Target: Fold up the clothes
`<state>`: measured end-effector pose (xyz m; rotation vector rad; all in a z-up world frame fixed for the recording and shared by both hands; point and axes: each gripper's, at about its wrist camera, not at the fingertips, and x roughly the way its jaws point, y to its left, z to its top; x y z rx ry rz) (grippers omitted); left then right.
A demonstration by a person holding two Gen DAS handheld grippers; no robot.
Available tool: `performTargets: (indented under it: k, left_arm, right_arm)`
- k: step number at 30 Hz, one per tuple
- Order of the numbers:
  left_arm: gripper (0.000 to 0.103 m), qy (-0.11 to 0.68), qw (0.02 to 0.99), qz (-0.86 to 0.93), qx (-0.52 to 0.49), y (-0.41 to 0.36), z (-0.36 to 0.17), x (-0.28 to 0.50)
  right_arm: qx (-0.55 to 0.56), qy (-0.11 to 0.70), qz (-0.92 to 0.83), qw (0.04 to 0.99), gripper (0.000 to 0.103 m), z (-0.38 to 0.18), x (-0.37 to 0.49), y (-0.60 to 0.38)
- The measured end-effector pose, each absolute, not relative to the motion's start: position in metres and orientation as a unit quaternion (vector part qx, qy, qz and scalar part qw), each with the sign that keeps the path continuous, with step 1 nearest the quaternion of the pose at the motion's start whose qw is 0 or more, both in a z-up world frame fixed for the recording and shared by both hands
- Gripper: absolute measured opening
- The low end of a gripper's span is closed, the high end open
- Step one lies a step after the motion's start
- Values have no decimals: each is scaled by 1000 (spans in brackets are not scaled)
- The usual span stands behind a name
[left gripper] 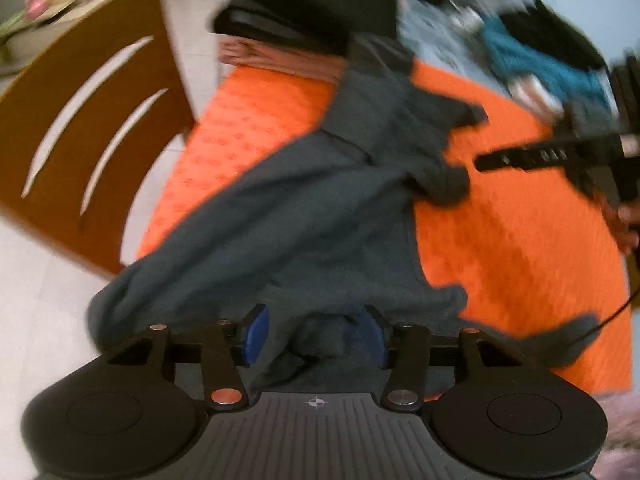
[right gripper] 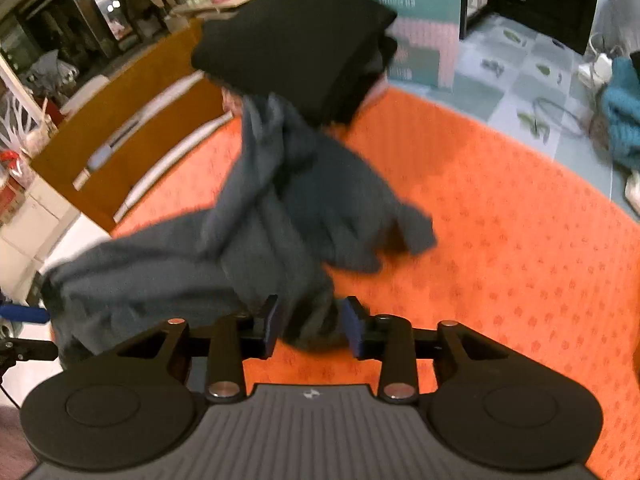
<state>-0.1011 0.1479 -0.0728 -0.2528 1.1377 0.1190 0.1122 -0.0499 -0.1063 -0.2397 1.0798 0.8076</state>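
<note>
Our left gripper [left gripper: 316,336] has its blue pads [left gripper: 256,334] set partly apart with a bunch of the grey garment [left gripper: 304,208] pinched between them, the cloth filling the gap and spilling toward the camera at 6 o'clock. Our right gripper [right gripper: 310,326] does the same in its own view: its blue pads [right gripper: 272,322] sit a little apart, clamped on a dark wad of the same grey garment [right gripper: 280,208]. From our left claw the cloth runs away toward 12 o'clock across the orange tablecloth [left gripper: 520,240], reaching a stack of folded clothes [left gripper: 304,12] at the far edge; one rumpled flap sticks out toward 2 o'clock. In the left wrist view our right gripper [left gripper: 560,152] shows at 3 o'clock, a hand [left gripper: 626,228] behind it, apart from that flap. From our right claw the garment [right gripper: 280,208] climbs toward 11 o'clock up to the black folded pile [right gripper: 296,40], with one lobe sagging off the table edge at 9 o'clock and another pointing to 2 o'clock. The garment is slate grey, soft, heavily creased and twisted, blurred in both views. A wooden chair [left gripper: 80,120] stands at 10 o'clock beside the table.
</note>
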Motion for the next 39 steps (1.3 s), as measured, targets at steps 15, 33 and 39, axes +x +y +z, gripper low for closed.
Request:
performTargets:
  k: [15,33,39]
  left_arm:
    - [11,570,821,18,-26,128,-121,-83]
    - [6,471,834,-231,-172,81,-17,-58]
    - [9,488,824,-240,-160,64,-24,-55]
  right_arm:
    - [-264,466,370,759,9,-153,95,-6]
    - [-212,423,268,839,4,-35,139,-132]
    - [-192,447,211,848,1,-45,157,-180]
